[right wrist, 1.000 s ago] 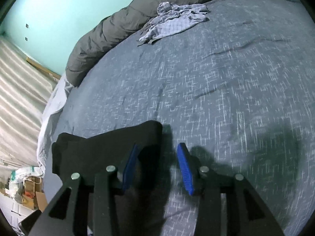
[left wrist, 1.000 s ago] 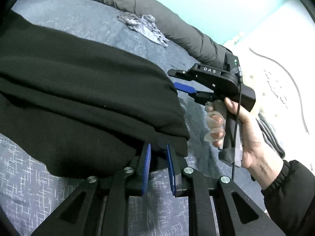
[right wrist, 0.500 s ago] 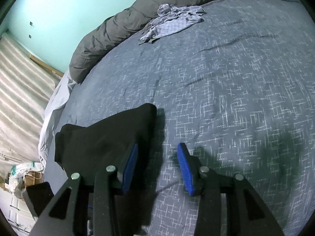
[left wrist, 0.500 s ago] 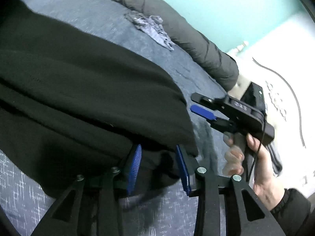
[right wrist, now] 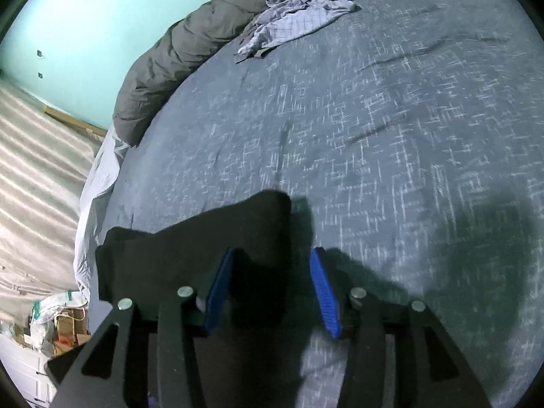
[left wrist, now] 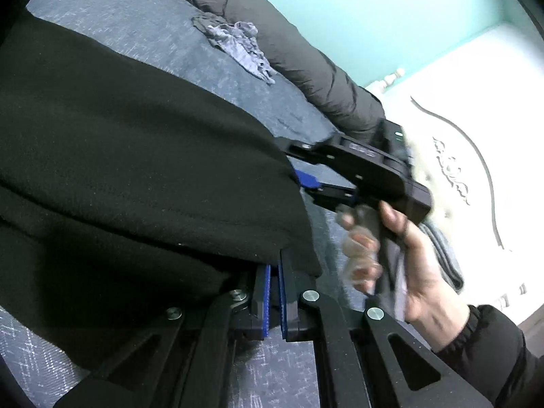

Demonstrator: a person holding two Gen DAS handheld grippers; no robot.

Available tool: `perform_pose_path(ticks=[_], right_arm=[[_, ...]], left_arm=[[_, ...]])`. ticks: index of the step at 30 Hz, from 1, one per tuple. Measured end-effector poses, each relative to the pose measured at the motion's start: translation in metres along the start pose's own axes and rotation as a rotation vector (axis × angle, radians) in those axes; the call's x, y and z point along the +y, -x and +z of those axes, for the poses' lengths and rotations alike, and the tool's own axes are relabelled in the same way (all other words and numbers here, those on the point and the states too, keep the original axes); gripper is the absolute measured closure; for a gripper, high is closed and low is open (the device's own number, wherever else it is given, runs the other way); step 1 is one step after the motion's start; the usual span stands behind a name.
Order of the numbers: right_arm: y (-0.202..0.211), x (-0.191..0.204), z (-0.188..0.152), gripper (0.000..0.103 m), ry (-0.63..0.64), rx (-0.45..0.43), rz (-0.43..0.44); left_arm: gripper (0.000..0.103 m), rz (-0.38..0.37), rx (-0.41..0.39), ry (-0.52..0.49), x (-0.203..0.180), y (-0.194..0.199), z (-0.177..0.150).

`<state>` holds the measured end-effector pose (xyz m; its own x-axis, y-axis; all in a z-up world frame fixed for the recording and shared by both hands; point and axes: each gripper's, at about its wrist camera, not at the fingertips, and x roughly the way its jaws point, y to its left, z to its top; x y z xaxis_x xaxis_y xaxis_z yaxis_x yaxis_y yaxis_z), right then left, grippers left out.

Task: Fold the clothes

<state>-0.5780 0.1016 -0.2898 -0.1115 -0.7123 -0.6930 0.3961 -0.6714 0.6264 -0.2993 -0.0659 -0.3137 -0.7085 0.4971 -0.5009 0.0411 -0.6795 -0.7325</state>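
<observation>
A black garment (left wrist: 136,176) lies spread over the blue bed and fills the left wrist view. My left gripper (left wrist: 273,265) is shut on the black garment at its near hem; the fingertips are hidden under the cloth. A hand (left wrist: 414,265) holds my right gripper (left wrist: 306,180) at the garment's right edge, one blue pad showing beside the cloth. In the right wrist view the right gripper (right wrist: 272,255) is open, and a corner of the black garment (right wrist: 238,224) lies between and under its blue pads (right wrist: 221,289).
The blue patterned bed sheet (right wrist: 391,136) stretches ahead. A crumpled grey checked garment (right wrist: 299,13) lies at the far side against a rolled grey duvet (right wrist: 190,51). A white ornamented panel (left wrist: 476,136) stands to the right. Floor clutter (right wrist: 61,319) sits beyond the bed's left edge.
My left gripper went from open to shut on the garment's hem. The right gripper moved in against the garment's right edge and stays open.
</observation>
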Motion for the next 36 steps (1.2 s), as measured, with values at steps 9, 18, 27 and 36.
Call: perform_pose_path(ticks=[9,18,27,36], right_arm=[[-0.003,0.018,0.013,0.098,0.053,-0.048,-0.075],[-0.013,0.023,0.024,0.101,0.107,-0.061,-0.173],[0.007,0.018,0.020,0.097,0.127,-0.008,-0.094],[0.025,0.005,0.008,0.095,0.101,0.003,-0.032]], left_arm=[[0.100,-0.005,0.014,0.004,0.005,0.017,-0.011],[0.100,-0.007,0.010,-0.012,0.001,0.018,-0.013],[0.074,0.010,0.035,-0.030,-0.021,-0.010,-0.019],[0.070,0.026,0.035,0.035,-0.024,-0.045,-0.021]])
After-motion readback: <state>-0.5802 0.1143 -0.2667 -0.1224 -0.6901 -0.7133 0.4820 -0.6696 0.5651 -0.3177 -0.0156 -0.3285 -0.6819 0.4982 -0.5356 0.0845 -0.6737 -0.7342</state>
